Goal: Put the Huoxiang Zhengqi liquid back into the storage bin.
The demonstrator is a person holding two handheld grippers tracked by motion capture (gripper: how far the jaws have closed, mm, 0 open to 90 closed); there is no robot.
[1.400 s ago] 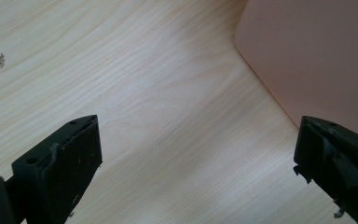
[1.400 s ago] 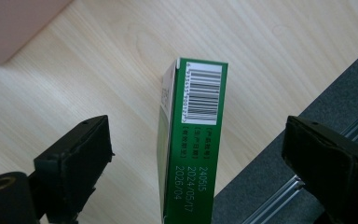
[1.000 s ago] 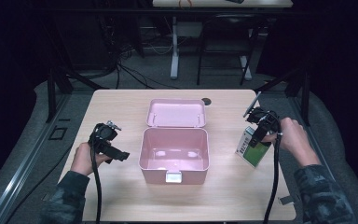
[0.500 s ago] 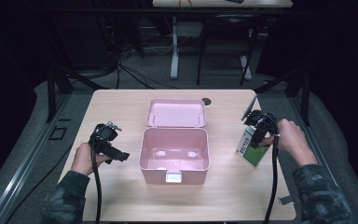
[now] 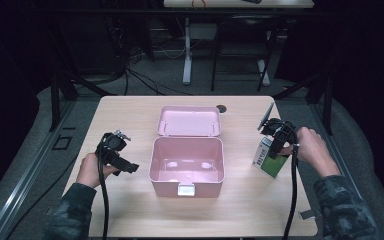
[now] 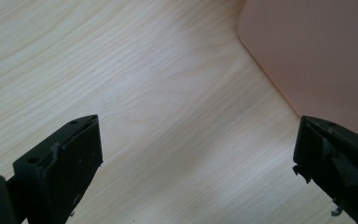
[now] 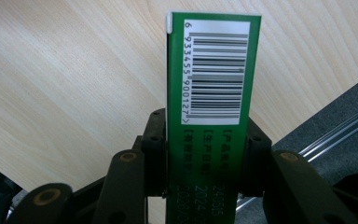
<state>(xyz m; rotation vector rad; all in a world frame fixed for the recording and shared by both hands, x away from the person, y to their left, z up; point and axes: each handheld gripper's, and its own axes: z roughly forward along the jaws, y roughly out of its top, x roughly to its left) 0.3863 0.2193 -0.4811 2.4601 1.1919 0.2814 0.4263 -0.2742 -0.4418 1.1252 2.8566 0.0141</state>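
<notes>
Right gripper (image 7: pixel 205 154) clamped on a green carton (image 7: pixel 209 93), right of the open pink box (image 5: pixel 187 162).

Jaws have just been closing; pads now press both narrow sides near its lower end, carton upright on the table (image 5: pixel 130 115). Likely light, thin card: stiff enough, but dents if squeezed hard, printed faces somewhat slick. Left gripper (image 6: pixel 196 163) stands wide apart, nothing between, beside the box's left wall. Farther back, its lid (image 5: pixel 189 121) lies open.

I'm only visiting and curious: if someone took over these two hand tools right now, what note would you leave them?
Right gripper: jaws just closed on the green carton, which stands at the table's right side.
Left gripper: open, holding nothing, beside the pink box.
Done: box lid is open, box looks empty, carton gripped.
Left: probably lift the carton into the box, then close the lid.
</notes>
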